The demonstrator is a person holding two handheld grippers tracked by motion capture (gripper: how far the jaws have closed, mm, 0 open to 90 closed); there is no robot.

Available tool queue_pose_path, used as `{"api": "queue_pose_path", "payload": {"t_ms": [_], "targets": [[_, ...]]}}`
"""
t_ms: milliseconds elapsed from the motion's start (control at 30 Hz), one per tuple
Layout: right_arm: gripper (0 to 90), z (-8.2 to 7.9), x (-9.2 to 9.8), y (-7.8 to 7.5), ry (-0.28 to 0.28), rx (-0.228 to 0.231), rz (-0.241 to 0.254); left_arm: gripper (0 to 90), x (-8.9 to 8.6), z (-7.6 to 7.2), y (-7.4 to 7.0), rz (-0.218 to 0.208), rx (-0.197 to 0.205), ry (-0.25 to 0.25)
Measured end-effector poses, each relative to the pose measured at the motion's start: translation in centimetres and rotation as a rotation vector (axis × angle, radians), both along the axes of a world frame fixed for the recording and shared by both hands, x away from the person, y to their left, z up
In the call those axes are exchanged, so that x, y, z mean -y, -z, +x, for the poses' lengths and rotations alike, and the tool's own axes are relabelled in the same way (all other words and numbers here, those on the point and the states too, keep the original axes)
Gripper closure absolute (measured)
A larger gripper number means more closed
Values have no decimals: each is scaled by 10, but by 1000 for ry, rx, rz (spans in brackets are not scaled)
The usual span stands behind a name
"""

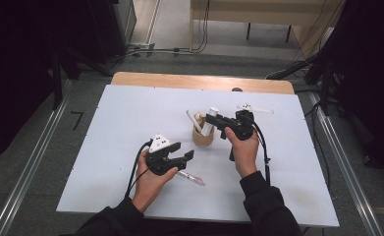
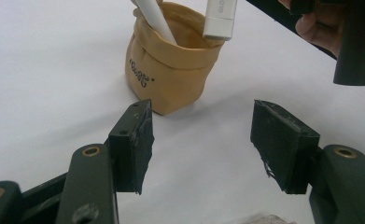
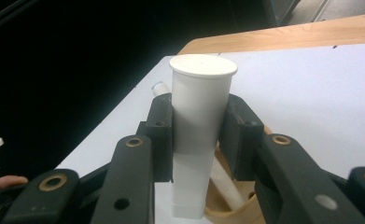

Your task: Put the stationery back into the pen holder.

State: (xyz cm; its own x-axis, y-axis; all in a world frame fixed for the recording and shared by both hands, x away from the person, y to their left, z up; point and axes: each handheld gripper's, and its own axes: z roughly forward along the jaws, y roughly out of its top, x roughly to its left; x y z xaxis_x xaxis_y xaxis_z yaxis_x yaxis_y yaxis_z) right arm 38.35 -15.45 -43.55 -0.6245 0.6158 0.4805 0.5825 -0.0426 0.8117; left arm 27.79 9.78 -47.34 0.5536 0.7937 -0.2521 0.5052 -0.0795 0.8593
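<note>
while your right tongs hold the white tube over the tan pouch, the step in hand looks like putting this tube into the pouch, near the middle of the white bench. the pouch stands upright and already has a white stick leaning inside it. from the right gripper view, the pads press on both sides of the tube, cap end up, and its lower end hangs just at the pouch mouth. for the next move, i think you must lower the tube straight down beside the stick, and only then release, or the soft pouch may tip over.

your right hand reaches toward the pouch from its right side and holds the tongs about level. your left tongs are about half open and hold nothing; they point at the pouch from the near side, a little apart from it. a small clear pen lies on the bench just beside your left hand.
</note>
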Motion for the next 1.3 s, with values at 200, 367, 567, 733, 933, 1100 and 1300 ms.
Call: {"api": "queue_pose_path", "payload": {"t_ms": [200,367,567,733,933,1100,1300], "targets": [[651,10,-1,4,45,4,-14,397,-3,1,0,-1,0,-9],[651,16,-8,5,62,25,-63,388,-3,1,2,1,-6,-11],[651,21,-16,7,82,53,-130,378,-4,1,2,2,-8,-13],[650,23,-19,13,87,51,-187,375,-4,1,2,3,-7,-15],[649,23,-23,17,90,61,-222,359,-5,2,3,9,-9,-20],[638,23,-22,18,94,61,-233,355,-6,2,3,12,-9,-25],[582,22,-22,19,89,54,-249,353,-6,2,3,4,-11,-29]]}}
